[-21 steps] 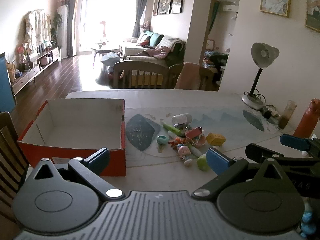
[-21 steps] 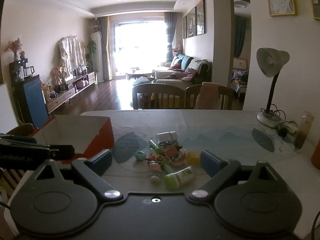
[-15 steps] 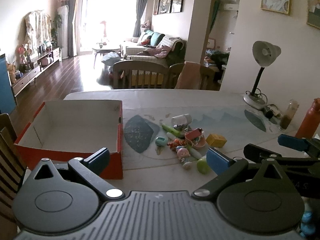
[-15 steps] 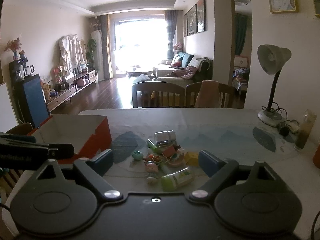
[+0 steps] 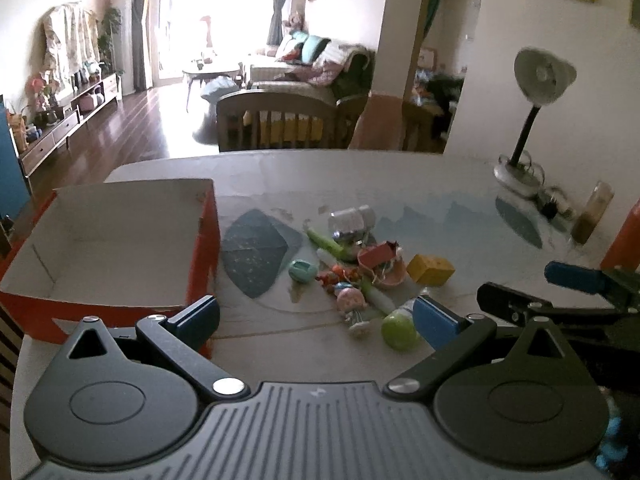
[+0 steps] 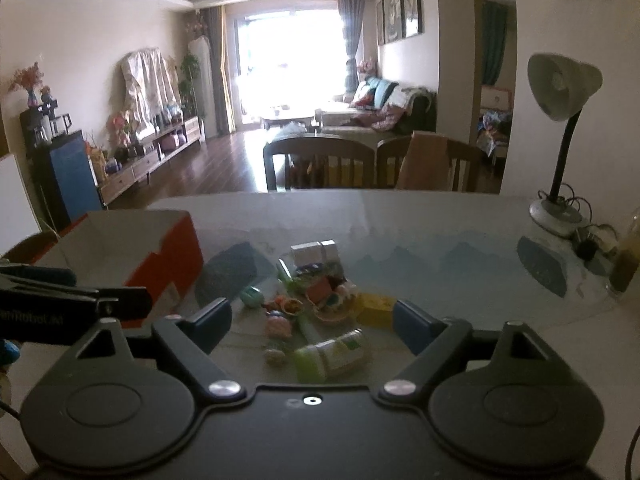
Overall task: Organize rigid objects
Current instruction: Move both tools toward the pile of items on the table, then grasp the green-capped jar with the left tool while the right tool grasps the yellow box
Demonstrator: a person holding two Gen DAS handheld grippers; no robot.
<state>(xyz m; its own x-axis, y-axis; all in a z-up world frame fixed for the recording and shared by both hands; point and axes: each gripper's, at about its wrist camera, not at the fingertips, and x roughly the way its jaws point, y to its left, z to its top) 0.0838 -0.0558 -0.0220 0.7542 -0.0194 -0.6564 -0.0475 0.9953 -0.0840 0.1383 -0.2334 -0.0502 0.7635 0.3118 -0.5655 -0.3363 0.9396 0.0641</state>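
Table: near edge hidden under gripper bodies in both views.
Box: ahead-left of left gripper, open-topped, interior bare; right wrist view shows only its red corner.
Toy pile: ahead of both grippers, items overlapping, small ones hard to identify.
Green bottle: label legible only in right wrist view, lying between right gripper fingers, untouched.
Both grippers released, jaws wide, nothing grasped.
Bare tabletop between box and pile.

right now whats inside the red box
The red box looks empty: bare white floor and walls in the left wrist view. Its near wall and the left gripper hide the closest strip of floor, so something small could sit there.
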